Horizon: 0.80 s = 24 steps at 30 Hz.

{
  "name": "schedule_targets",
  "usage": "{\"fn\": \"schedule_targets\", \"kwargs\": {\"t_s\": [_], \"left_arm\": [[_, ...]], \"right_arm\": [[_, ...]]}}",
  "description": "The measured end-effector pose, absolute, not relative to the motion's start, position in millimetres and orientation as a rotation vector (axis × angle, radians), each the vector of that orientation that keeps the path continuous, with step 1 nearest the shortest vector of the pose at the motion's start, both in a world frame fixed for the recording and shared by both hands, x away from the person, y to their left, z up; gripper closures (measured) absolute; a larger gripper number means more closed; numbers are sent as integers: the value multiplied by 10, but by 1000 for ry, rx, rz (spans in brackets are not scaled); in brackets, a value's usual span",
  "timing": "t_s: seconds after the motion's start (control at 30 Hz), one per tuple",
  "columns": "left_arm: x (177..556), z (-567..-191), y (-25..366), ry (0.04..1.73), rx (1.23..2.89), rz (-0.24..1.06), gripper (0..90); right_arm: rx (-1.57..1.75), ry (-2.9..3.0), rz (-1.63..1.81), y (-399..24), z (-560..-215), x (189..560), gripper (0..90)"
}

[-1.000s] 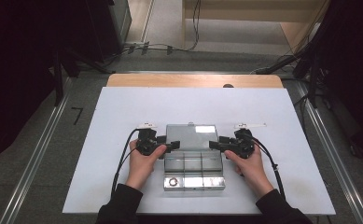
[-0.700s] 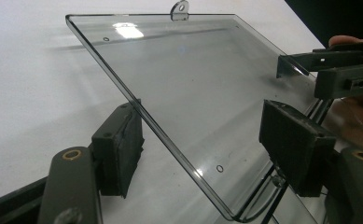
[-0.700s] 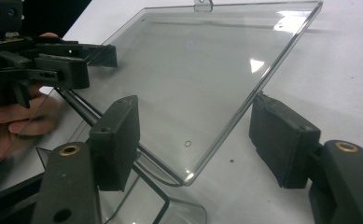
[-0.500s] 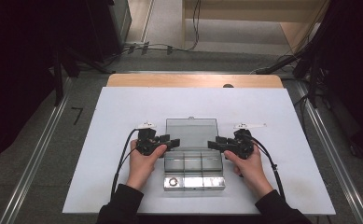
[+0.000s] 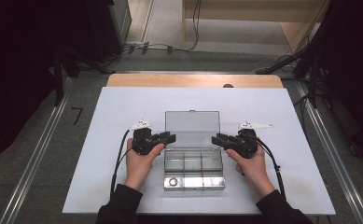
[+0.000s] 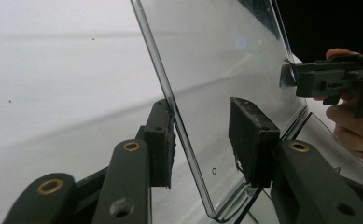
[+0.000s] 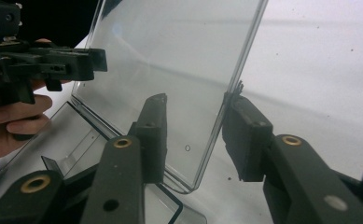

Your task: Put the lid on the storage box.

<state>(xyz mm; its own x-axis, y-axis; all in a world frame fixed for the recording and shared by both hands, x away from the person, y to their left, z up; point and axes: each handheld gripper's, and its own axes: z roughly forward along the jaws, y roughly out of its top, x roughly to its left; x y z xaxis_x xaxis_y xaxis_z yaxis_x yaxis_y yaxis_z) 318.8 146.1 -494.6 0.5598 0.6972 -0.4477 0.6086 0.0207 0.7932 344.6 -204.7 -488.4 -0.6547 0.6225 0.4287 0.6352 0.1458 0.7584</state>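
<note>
i have a clear, see-through plastic compartment box point(image 5: 193, 161) near the front middle of the white table point(image 5: 123, 107), its flat hinged lid point(image 5: 192, 128) standing open, with a small ring in one front cell. my left gripper point(image 5: 171, 137) and right gripper point(image 5: 215, 139) straddle the lid's side edges; their jaws, just closing, are half open, each with one pad against the lid.

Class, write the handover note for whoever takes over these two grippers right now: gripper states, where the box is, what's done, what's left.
Left gripper: jaws have just been closing, straddling the lid's left edge; one pad touches, not yet clamped.
Right gripper: the same at the lid's right edge.
Clear compartment box: on the white table, between the hands; lid raised.
Done: box open.
Left: probably moving the lid, likely to shut it.
</note>
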Motion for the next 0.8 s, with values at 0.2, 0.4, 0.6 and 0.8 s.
{"fn": "schedule_targets", "kwargs": {"t_s": [0.2,0.4,0.6,0.8], "left_arm": [[3152,-4899,1495,1079,1651,104,669],[3119,-4865,1516,1047,1643,102,710],[3098,-4844,1538,1006,1652,107,739],[3086,-4822,1536,992,1652,117,732]], "right_arm": [[-1282,-2399,-1612,-2065,-4834,3399,662],[-1262,-2434,-1652,-2081,-4799,3351,737],[-1231,-2480,-1683,-2086,-4788,3310,757],[-1206,-2513,-1708,-2088,-4787,3282,764]]}}
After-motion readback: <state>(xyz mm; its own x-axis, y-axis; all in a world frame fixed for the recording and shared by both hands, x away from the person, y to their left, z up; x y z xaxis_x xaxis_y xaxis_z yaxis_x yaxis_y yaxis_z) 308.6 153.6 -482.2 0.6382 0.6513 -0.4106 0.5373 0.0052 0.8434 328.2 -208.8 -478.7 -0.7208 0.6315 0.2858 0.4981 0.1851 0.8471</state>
